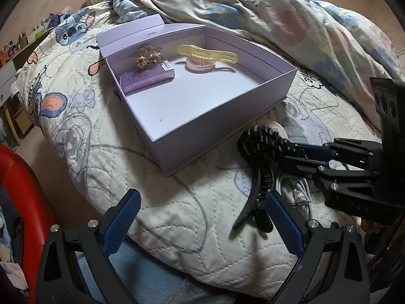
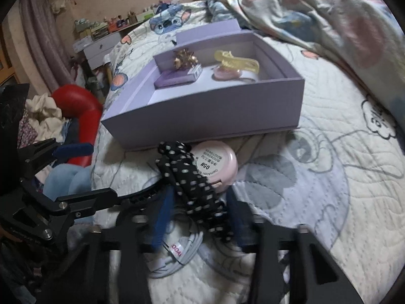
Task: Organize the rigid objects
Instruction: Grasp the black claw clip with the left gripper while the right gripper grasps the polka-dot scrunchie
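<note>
An open lilac box lies on the quilted bed. It holds a gold hair clip, a small purple carton, a yellow clip and a pink round case. In front of the box, my right gripper is shut on a black polka-dot hair bow. The bow lies against a pink compact and over a black claw clip. A coiled white cable sits under the right gripper. My left gripper hangs open above the quilt, left of the claw clip, with nothing in it.
A crumpled floral duvet fills the back and right of the bed. A red padded object and a pile of clothes sit off the bed's left edge. Bare quilt lies to the right of the compact.
</note>
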Demonstrator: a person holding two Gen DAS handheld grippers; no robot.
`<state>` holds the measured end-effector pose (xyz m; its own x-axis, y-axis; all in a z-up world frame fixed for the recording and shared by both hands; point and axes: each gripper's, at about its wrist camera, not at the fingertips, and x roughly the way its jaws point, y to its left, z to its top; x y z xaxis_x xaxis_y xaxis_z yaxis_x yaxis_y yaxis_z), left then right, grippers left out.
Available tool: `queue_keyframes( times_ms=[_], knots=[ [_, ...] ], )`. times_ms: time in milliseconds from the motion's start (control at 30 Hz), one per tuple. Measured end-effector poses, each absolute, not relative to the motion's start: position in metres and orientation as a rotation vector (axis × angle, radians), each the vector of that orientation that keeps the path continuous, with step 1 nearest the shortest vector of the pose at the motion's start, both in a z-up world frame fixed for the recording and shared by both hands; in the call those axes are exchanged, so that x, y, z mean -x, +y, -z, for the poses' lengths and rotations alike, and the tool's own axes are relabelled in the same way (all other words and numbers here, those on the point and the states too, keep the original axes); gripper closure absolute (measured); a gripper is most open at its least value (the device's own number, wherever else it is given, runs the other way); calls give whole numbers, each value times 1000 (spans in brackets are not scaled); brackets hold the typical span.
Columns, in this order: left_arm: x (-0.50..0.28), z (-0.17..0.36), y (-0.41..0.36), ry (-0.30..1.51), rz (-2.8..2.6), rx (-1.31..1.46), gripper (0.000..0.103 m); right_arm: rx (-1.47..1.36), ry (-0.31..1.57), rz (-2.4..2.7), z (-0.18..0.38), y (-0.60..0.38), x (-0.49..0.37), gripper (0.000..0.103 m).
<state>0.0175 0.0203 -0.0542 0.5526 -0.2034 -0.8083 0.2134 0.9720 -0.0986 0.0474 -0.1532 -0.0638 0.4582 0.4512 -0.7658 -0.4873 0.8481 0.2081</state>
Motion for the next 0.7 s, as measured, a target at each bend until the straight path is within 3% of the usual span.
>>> queue_keyframes(
  times_ms=[167,433,500,567,700],
  knots=[
    [-22,54,15,953,274,1,2,-4,936,-608,62,-163,-48,84],
    [-28,58,-3,954,322,-13,3,-87,960,-560,60,-189,-43,85],
    [-29,60,-6,956,331,-19,9,-96,965,-545,60,-195,-41,85],
    [-31,64,-10,960,327,-39,22,-103,970,-534,60,-200,-40,85],
    [-32,70,-16,976,343,-65,29,-125,978,-521,62,-206,-42,85]
  ],
)
